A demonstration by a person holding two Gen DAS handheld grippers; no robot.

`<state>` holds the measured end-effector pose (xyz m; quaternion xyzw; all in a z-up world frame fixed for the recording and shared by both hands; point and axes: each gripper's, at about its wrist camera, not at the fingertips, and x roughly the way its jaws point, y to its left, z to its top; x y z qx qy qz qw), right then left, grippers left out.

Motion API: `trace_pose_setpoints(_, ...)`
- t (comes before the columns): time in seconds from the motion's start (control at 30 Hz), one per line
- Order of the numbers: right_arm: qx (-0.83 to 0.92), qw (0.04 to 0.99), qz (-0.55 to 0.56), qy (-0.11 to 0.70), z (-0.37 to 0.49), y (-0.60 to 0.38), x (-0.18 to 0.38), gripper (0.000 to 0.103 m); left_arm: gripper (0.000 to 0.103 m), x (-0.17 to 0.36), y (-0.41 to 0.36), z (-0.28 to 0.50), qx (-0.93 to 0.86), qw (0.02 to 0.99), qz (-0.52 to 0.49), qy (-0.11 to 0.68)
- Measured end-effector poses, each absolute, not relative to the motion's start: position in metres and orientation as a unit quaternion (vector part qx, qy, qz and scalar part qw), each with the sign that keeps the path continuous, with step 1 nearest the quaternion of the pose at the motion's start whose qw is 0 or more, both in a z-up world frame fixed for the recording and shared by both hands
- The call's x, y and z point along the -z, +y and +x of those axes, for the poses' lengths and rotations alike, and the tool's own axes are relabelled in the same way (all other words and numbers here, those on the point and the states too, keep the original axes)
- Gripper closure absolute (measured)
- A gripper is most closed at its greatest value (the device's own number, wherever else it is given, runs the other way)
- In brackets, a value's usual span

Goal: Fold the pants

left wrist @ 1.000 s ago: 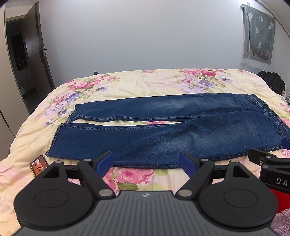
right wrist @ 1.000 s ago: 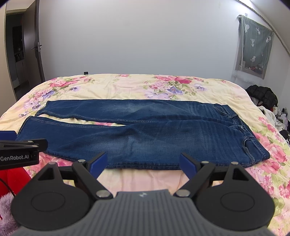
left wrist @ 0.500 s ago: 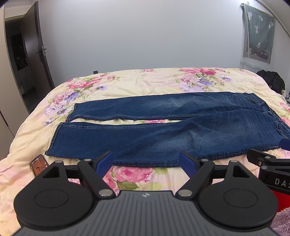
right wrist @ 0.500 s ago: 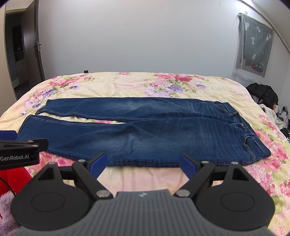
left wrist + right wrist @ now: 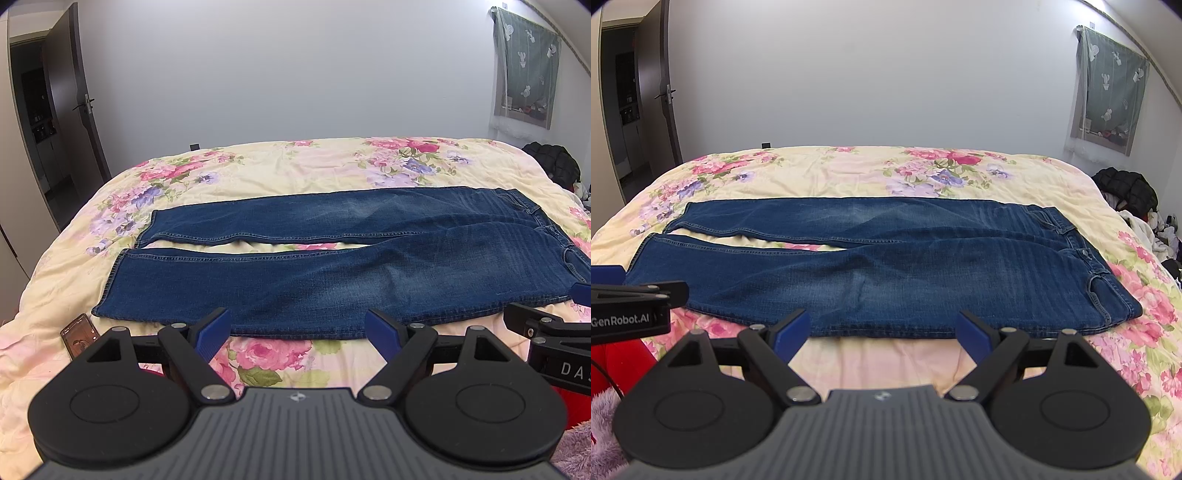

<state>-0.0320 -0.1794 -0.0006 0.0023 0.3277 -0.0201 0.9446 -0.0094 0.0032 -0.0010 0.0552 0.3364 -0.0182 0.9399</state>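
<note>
The left claw (image 5: 298, 330) stood with its blue-tipped fingers spread wide and nothing between them, hovering just short of the near edge of the jeans (image 5: 332, 280); the right claw (image 5: 882, 332) was equally wide open and empty, poised at the same near edge but further toward the waistband. Each claw's side showed at the margin of the other's view, so the two were held side by side. The jeans lay flat and fully spread across the bed (image 5: 295, 162), the waistband (image 5: 1108, 284) at the right end and the hems (image 5: 110, 284) at the left, the near leg separated from the far leg by a thin strip of floral quilt that narrowed toward the crotch. A phone (image 5: 79, 334) rested on the quilt just beside the near leg's hem, and a dark heap of clothes (image 5: 1126, 186) sat beyond the waistband end of the jeans, off the bed's edge. By the look of it no fold had yet been made: this was the approach before the first grasp. The next move likely called for both claws to drop onto the near leg's outer seam, pinch the denim at two spaced points, and carry that leg over onto the far one with edges matched.
</note>
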Motion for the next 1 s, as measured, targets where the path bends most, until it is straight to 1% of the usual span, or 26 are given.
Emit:
trace_pose_setpoints(0.33,0.013,0.947,0.005,0.321,-0.033,-0.186,0.003,0.021,0.007,0.001,0.005,-0.007,0.022,0.941,0.067,0.331)
trace_pose_setpoints(0.4,0.003,0.95,0.006,0.313,-0.031,-0.197,0.003,0.021,0.012,-0.002,0.012,-0.002,0.024,0.944,0.075,0.32)
trace_pose_setpoints(0.53,0.023,0.954,0.002,0.298,-0.022,-0.234,0.002,0.021,0.015,-0.012,0.036,0.014,0.034,0.954,0.088,0.284)
trace_pose_setpoints(0.57,0.032,0.956,-0.001,0.293,-0.018,-0.246,0.002,0.021,0.017,-0.013,0.041,0.019,0.035,0.954,0.101,0.28)
trace_pose_setpoints(0.6,0.038,0.957,-0.003,0.288,-0.015,-0.258,0.002,0.021,0.022,-0.014,0.047,0.026,0.032,0.953,0.112,0.279)
trace_pose_setpoints(0.63,0.045,0.957,-0.007,0.286,-0.011,-0.269,0.001,0.021,0.025,-0.016,0.053,0.034,0.034,0.952,0.123,0.277)
trace_pose_setpoints(0.7,0.052,0.955,-0.022,0.293,-0.002,-0.289,0.002,0.021,0.035,-0.017,0.067,0.051,0.035,0.949,0.142,0.281)
trace_pose_setpoints(0.73,0.055,0.952,-0.03,0.299,0.004,-0.299,0.002,0.021,0.037,-0.018,0.074,0.06,0.038,0.946,0.15,0.286)
trace_pose_setpoints(0.77,0.057,0.95,-0.038,0.304,0.009,-0.309,0.002,0.023,0.04,-0.018,0.08,0.069,0.043,0.942,0.158,0.293)
trace_pose_setpoints(0.8,0.058,0.948,-0.045,0.31,0.014,-0.318,0.002,0.029,0.047,-0.019,0.087,0.08,0.048,0.937,0.167,0.303)
trace_pose_setpoints(0.83,0.06,0.945,-0.052,0.316,0.018,-0.327,0.003,0.032,0.051,-0.018,0.095,0.09,0.051,0.933,0.177,0.31)
trace_pose_setpoints(0.87,0.063,0.943,-0.059,0.321,0.023,-0.336,0.005,0.041,0.055,-0.017,0.103,0.101,0.055,0.927,0.188,0.319)
trace_pose_setpoints(0.9,0.066,0.941,-0.064,0.326,0.027,-0.345,0.006,0.05,0.056,-0.012,0.113,0.108,0.066,0.919,0.199,0.333)
trace_pose_setpoints(0.93,0.071,0.938,-0.066,0.333,0.033,-0.356,0.009,0.055,0.056,-0.008,0.119,0.117,0.074,0.911,0.212,0.347)
trace_pose_setpoints(0.97,0.077,0.935,-0.067,0.34,0.037,-0.366,0.012,0.062,0.056,0.001,0.127,0.125,0.089,0.898,0.232,0.363)
trace_pose_setpoints(1.0,0.084,0.932,-0.067,0.346,0.041,-0.377,0.016,0.065,0.057,0.009,0.134,0.131,0.101,0.887,0.251,0.373)
